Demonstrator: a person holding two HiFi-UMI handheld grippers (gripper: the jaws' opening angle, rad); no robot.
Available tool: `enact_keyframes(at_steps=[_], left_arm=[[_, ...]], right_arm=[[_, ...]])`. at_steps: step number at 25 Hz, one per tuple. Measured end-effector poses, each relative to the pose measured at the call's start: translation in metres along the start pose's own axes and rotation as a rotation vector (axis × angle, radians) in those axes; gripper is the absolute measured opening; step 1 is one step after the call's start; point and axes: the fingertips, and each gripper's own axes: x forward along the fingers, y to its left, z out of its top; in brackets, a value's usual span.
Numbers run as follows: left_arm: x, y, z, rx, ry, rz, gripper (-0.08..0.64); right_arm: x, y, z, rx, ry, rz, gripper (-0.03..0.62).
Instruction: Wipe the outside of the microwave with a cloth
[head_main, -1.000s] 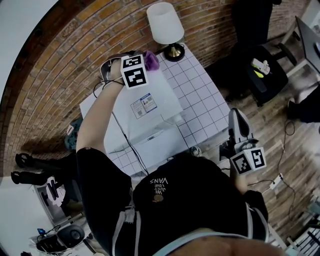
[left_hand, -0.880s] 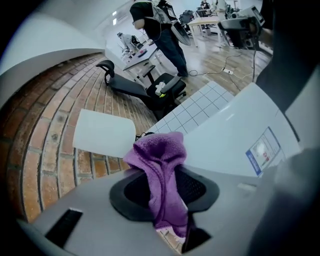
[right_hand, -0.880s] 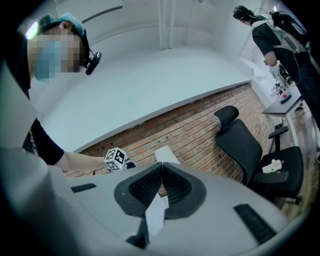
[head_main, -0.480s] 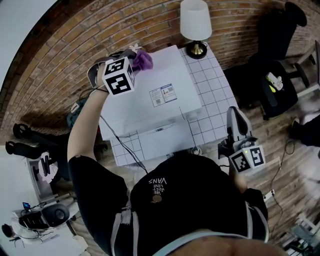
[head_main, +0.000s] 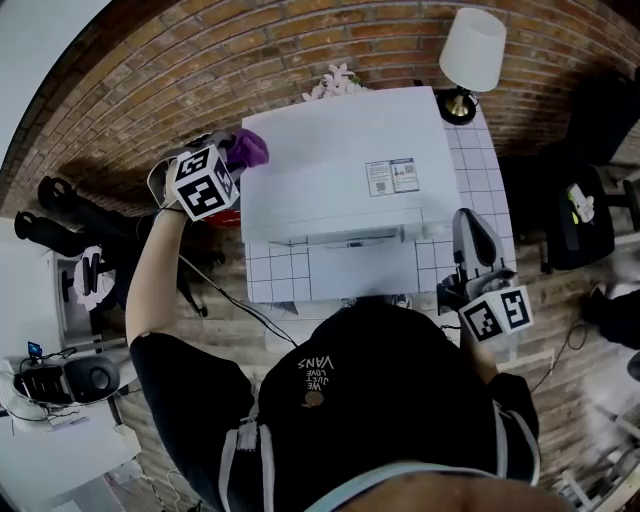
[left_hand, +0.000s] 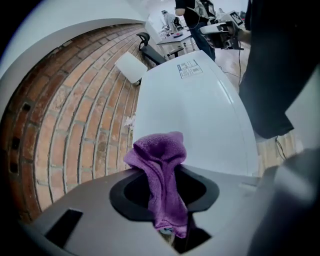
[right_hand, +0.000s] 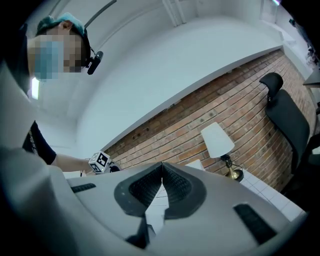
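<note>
The person wears a black short-sleeved T-shirt (head_main: 380, 420) with pale lettering (head_main: 318, 372) on it. The left gripper (left_hand: 167, 200) and right gripper (right_hand: 161, 190) are grey, each bearing a white cube (head_main: 203, 184) with black square markers. A thin black cable (head_main: 225, 295) leaves the left one.

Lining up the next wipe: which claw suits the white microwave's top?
Left: the left claw is shut on the purple terry cloth at the white microwave's left edge; the right claw is shut, empty, by its front right.

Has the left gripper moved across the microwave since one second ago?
Yes. The left gripper and purple cloth went leftward across the microwave top, away from the lamp, to its left edge.
</note>
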Motion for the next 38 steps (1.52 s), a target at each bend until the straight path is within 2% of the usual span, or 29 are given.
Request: enact_keyframes(at_steps=[3, 6, 15, 20, 38], left_arm=[[0.005, -0.015, -0.021, -0.022, 0.009, -0.023, 0.132], [0.012, -0.024, -0.025, -0.017, 0.002, -0.04, 0.132], [0.024, -0.025, 0.029, 0.078, -0.031, -0.061, 0.132], [0.029, -0.024, 0.08, 0.144, -0.054, -0.075, 0.132], [0.043, -0.031, 0.318, 0.439, -0.217, -0.09, 0.132]], right_arm=[[0.006, 0.014, -0.006, -0.002, 0.01, 0.018, 0.0], [0.004, 0.019, -0.008, -0.005, 0.013, 0.013, 0.0], [-0.023, 0.003, 0.002, -0.013, -0.016, -0.06, 0.0], [-0.043, -0.017, 0.011, -0.004, -0.037, -0.095, 0.0], [-0.1, -0.088, 0.039, 0.002, -0.079, -0.194, 0.0]])
